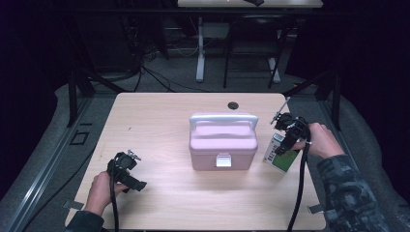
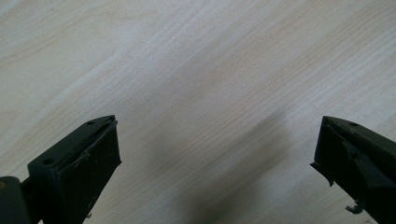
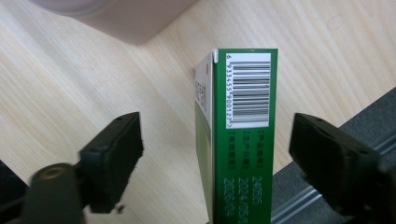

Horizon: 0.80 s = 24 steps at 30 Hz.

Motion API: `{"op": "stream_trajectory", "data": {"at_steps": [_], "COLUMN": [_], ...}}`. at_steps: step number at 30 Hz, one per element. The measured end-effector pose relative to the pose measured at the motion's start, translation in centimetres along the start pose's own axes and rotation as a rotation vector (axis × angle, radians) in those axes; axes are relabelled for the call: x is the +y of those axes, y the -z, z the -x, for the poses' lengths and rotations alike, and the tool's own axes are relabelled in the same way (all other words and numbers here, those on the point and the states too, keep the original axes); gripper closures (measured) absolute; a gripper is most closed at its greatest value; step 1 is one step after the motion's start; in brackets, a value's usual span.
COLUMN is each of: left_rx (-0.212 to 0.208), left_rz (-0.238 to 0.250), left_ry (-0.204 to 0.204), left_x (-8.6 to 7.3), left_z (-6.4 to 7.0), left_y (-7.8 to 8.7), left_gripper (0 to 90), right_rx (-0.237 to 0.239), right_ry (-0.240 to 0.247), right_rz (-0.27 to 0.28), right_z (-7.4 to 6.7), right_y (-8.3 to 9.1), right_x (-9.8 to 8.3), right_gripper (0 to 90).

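Observation:
A green and white carton [image 1: 282, 157] with a barcode stands on edge on the wooden table [image 1: 159, 121], just right of a pink lidded case [image 1: 222, 142] with a white handle and front latch. My right gripper [image 1: 285, 140] hovers over the carton. In the right gripper view the carton [image 3: 243, 140] sits between the jaws of my right gripper [image 3: 217, 126], which stand open with gaps on both sides. A corner of the pink case [image 3: 126, 18] shows beyond. My left gripper [image 1: 133, 182] rests at the table's front left; its jaws [image 2: 217, 126] are open over bare wood.
The carton stands close to the table's right edge [image 1: 309, 159], with dark floor beyond it. A round cable hole [image 1: 233, 105] lies at the back of the table. Other desk legs and cables [image 1: 200, 53] stand farther back.

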State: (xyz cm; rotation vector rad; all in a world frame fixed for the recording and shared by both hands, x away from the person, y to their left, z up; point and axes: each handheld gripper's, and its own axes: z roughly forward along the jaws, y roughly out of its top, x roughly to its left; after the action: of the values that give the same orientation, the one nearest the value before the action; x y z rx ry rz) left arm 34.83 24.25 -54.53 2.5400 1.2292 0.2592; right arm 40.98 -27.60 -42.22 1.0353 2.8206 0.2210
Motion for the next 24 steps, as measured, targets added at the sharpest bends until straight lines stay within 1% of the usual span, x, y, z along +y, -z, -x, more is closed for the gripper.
{"op": "stream_trajectory", "data": {"at_steps": [4, 5, 6, 7, 9, 11, 12, 13, 14, 15, 17, 19, 22, 23, 24], "left_rx": [-0.003, -0.009, -0.012, -0.014, -0.028, -0.035, -0.037, -0.037, -0.041, -0.041, -0.062, -0.069, -0.079, -0.081, -0.083], "left_rz": [0.012, 0.019, 0.028, 0.036, 0.056, 0.070, 0.081, 0.087, 0.097, 0.104, 0.131, 0.150, 0.179, 0.180, 0.181], "left_ry": [0.018, 0.021, 0.026, 0.026, 0.036, 0.038, 0.032, 0.032, 0.019, 0.017, 0.003, -0.017, -0.054, -0.076, -0.086], "left_x": [0.2, 0.3, 0.4, 0.6, 0.9, 1.4, 1.7, 1.9, 2.4, 2.7, 3.8, 5.1, 7.0, 7.9, 8.4], "left_z": [-0.2, -0.3, -0.3, -0.4, -0.5, -0.5, -0.5, -0.4, -0.2, -0.1, 0.0, 0.2, 0.8, 1.0, 1.2], "left_y": [0.4, 0.6, 0.8, 1.1, 1.6, 2.2, 2.5, 2.7, 3.2, 3.5, 4.5, 5.4, 6.8, 7.3, 7.6], "left_gripper": [0.1, 0.1, 0.1, 0.1, 0.1, 0.1, 0.2, 0.2, 0.1, 0.1, 0.1, 0.1, 0.1, 0.1, 0.1], "right_rx": [-0.008, -0.006, -0.011, -0.011, -0.020, -0.030, -0.035, -0.035, -0.035, -0.038, -0.038, -0.035, -0.030, -0.023, -0.020], "right_ry": [-0.007, -0.014, -0.009, -0.009, -0.001, 0.006, 0.011, 0.011, 0.013, 0.013, 0.017, 0.029, 0.051, 0.056, 0.062], "right_rz": [0.080, 0.094, 0.113, 0.113, 0.140, 0.155, 0.183, 0.183, 0.193, 0.208, 0.232, 0.258, 0.284, 0.292, 0.301], "right_z": [-0.1, -0.3, -0.6, -0.6, -0.8, -1.0, -1.2, -1.2, -1.3, -1.4, -1.6, -1.9, -2.4, -2.5, -2.7], "right_y": [1.1, 1.4, 1.8, 1.8, 2.3, 2.8, 3.3, 3.3, 3.5, 3.7, 4.2, 4.5, 5.1, 5.1, 5.1], "right_x": [-0.7, -0.8, -1.0, -1.0, -1.1, -1.1, -1.0, -1.0, -1.0, -0.9, -0.6, -0.2, 0.7, 1.1, 1.9], "right_gripper": [10.5, 8.8, 7.5, 7.5, 6.7, 6.6, 6.8, 6.8, 6.8, 7.0, 7.4, 7.7, 8.3, 8.5, 9.1]}}
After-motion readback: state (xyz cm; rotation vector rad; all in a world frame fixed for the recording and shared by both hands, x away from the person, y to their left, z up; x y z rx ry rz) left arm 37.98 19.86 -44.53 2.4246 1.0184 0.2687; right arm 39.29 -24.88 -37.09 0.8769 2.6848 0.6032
